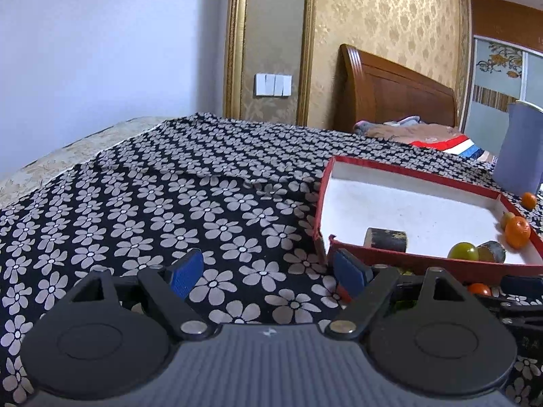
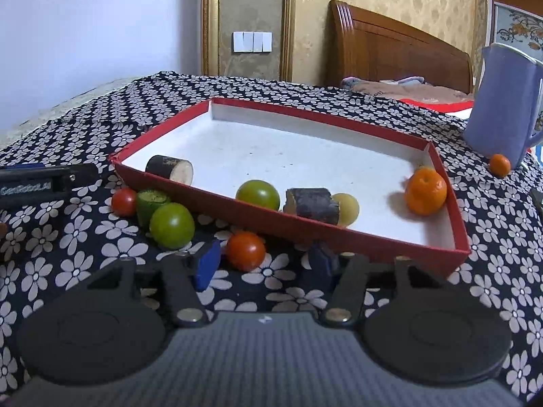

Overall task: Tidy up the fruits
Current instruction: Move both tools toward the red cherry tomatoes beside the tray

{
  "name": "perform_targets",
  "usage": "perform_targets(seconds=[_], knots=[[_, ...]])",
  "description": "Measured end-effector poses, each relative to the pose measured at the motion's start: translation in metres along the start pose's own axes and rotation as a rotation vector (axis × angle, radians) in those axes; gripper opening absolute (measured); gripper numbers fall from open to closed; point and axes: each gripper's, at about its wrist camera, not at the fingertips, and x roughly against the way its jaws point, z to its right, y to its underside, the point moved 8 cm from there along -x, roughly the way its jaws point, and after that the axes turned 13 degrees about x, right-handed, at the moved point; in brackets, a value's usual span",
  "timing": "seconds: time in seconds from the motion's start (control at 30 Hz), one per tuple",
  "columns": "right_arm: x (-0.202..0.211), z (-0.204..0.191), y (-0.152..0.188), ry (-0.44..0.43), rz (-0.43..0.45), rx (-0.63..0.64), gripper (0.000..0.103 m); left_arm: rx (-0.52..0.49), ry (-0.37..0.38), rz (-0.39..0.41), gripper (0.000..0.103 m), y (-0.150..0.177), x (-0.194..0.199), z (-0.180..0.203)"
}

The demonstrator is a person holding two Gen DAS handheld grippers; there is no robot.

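A red tray (image 2: 339,235) with a white floor sits on the flowered cloth. In it lie two dark sugarcane pieces (image 2: 169,169) (image 2: 311,204), a green fruit (image 2: 258,194), a yellow-green fruit (image 2: 349,207) and an orange (image 2: 426,191). Outside its near wall lie a red tomato (image 2: 245,250), a green fruit (image 2: 172,225), a cut cucumber piece (image 2: 151,202) and another tomato (image 2: 124,201). My right gripper (image 2: 264,264) is open, low, the red tomato between its fingertips. My left gripper (image 1: 268,274) is open and empty left of the tray (image 1: 424,261).
A blue jug (image 2: 502,108) stands beyond the tray's far right corner with a small orange (image 2: 499,164) at its foot. The left gripper's body (image 2: 47,183) shows at the left in the right wrist view. A bed with a wooden headboard (image 2: 400,44) is behind.
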Motion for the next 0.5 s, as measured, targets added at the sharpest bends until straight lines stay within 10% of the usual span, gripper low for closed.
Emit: perform_targets(seconds=[0.27, 0.5], knots=[[-0.01, -0.004, 0.0, -0.055, -0.016, -0.023, 0.025, 0.025, -0.003, -0.033, 0.084, 0.001, -0.005, -0.006], [0.013, 0.018, 0.011, 0.014, 0.001, -0.052, 0.024, -0.152, 0.081, -0.078, 0.084, 0.006, 0.006, 0.015]])
